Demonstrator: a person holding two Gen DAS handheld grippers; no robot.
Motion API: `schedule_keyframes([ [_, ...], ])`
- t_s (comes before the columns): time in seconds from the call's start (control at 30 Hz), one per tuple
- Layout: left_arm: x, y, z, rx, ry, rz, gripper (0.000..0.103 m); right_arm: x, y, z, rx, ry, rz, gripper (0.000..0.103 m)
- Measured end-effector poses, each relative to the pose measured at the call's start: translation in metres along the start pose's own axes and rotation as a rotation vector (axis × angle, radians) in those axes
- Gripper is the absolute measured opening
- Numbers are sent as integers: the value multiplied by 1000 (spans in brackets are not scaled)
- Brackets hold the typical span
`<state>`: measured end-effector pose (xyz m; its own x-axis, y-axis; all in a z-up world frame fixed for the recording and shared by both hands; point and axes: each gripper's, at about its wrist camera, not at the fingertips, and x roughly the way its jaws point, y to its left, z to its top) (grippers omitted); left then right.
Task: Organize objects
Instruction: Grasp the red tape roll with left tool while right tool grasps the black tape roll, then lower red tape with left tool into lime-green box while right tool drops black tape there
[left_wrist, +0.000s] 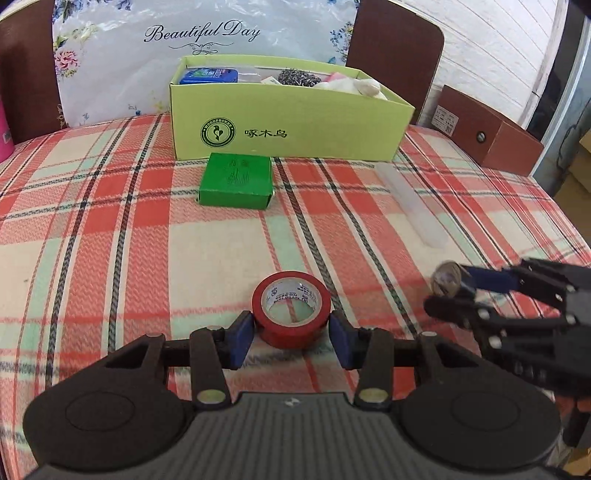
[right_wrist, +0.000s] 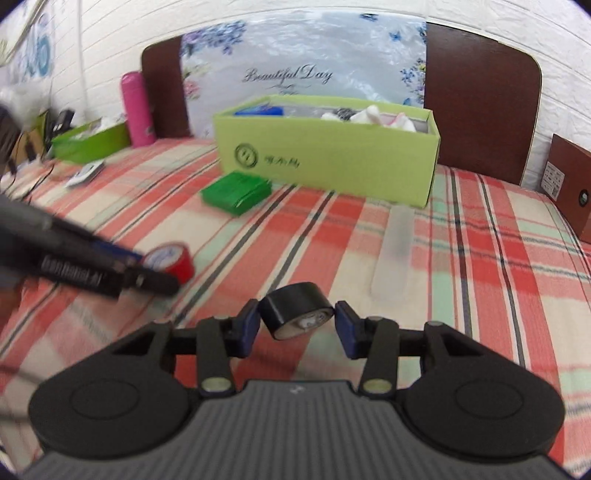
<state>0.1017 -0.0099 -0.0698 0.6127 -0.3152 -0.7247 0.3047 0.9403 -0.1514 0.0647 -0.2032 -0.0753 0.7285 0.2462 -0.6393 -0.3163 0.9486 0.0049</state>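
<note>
A red tape roll (left_wrist: 291, 314) lies flat on the plaid bedspread (left_wrist: 110, 258), and my left gripper (left_wrist: 291, 326) is shut on it, with a blue pad against each side. In the right wrist view the same red tape roll (right_wrist: 173, 260) shows at the left gripper's (right_wrist: 159, 271) tip. My right gripper (right_wrist: 297, 319) is shut on a black tape roll (right_wrist: 295, 310), which sits tilted between the pads. From the left wrist view, the right gripper (left_wrist: 445, 290) comes in from the right edge with that black tape roll (left_wrist: 447, 282) at its fingertips.
A light-green open box (left_wrist: 288, 125) with several items stands at the back by the headboard. A small dark-green box (left_wrist: 235, 181) lies in front of it. A translucent stick (left_wrist: 410, 203) lies to the right, with a brown box (left_wrist: 487, 136) beyond. A pink bottle (right_wrist: 137, 110) stands far left.
</note>
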Motion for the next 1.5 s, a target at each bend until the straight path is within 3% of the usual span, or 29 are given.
schedule_keyframes([
  [0.17,3,-6,-2,-31,0,62,56,-14,11,-11,70,6,-44,63],
  [0.33,2,-9,-1,-47,-2,41,56,-6,12,-9,192,80,-89,63],
  [0.4,2,-8,-2,-60,-9,54,56,-6,9,-11,236,71,-81,64],
  [0.63,7,-7,1,-53,-11,71,54,-9,11,-16,229,82,-124,55],
  [0.7,7,-8,2,-45,-11,64,49,-10,11,-17,230,80,-135,46],
  [0.73,7,-8,3,-39,-9,65,49,-9,11,-16,225,82,-134,33],
  [0.9,-6,-8,8,-27,-13,24,49,-15,7,-4,225,74,-87,33],
  [1.0,-30,-14,26,7,-80,-26,49,-25,5,18,207,20,-41,33],
  [1.2,-59,-20,96,50,-244,-41,49,-33,-9,88,141,-138,-13,33],
  [1.33,-48,-17,145,42,-292,7,49,-19,-20,136,83,-223,-53,33],
  [1.5,-8,-8,192,1,-284,40,49,22,-47,183,71,-240,-76,33],
])
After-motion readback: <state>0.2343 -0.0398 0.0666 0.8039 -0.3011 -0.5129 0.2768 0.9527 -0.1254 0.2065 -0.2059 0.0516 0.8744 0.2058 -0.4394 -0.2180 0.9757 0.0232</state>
